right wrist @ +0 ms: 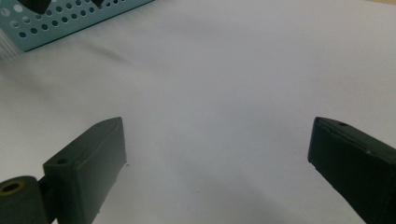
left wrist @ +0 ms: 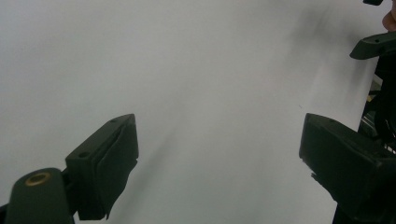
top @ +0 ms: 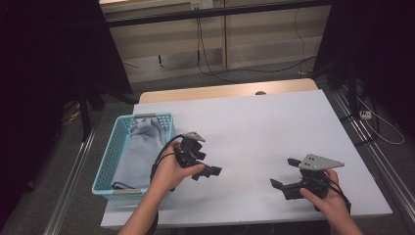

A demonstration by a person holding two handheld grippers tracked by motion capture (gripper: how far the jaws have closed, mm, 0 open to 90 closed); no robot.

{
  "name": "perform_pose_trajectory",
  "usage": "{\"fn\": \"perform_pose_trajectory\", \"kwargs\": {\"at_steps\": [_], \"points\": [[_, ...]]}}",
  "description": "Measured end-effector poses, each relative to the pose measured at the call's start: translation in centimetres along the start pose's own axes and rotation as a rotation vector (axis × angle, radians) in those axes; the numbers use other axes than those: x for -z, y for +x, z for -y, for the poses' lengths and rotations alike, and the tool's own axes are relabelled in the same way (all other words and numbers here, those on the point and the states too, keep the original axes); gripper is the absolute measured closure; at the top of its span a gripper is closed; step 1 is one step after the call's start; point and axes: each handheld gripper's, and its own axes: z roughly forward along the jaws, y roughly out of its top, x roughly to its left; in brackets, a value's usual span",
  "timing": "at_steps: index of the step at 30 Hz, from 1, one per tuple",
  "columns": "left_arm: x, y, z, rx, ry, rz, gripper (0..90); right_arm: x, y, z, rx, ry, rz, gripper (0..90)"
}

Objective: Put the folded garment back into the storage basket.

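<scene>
The left gripper (top: 208,171) hangs over the white table (top: 274,127) with its jaws spread wide and nothing between them — its own view looks down on bare tabletop between the two black jaws. The grey cloth (top: 139,149) lies just to its left, heaped inside the blue basket (top: 108,154), its long axis running away from the person along the basket's length. The jaws, though, point right, toward the middle of the table, so by my reading any reach for the cloth calls for a turn back over the near basket wall. The right gripper (top: 286,176) sits well apart to the right, also wide open and empty, aimed left, so the left hand is plainly the nearer one. The high view alone gives the cloth and its lie; the right gripper view adds the basket's perforated wall (right wrist: 70,21) far off, with clear table between.
</scene>
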Motion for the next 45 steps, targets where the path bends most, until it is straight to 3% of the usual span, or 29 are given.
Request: {"fn": "perform_pose_trajectory", "kwargs": {"at_steps": [8,13,14,24,45], "points": [[0.2,-0.2,0.9,0.011,-0.037,0.023,10.8,0.0,0.0,0.0,0.001,-0.002,0.0,3.7],[0.2,-0.6,1.5,-0.011,-0.035,0.005,10.1,0.0,0.1,0.0,0.002,-0.001,0.0,3.6],[0.2,-0.5,1.7,-0.012,-0.037,0.021,10.0,0.0,0.1,0.0,0.001,-0.002,-0.001,3.6],[-0.1,-1.1,2.7,-0.043,-0.044,0.043,8.8,0.0,0.1,0.0,0.001,-0.001,-0.001,3.4],[0.2,-1.0,4.3,-0.036,-0.077,0.069,8.7,0.1,0.1,0.0,0.002,-0.003,-0.002,3.1]]}}
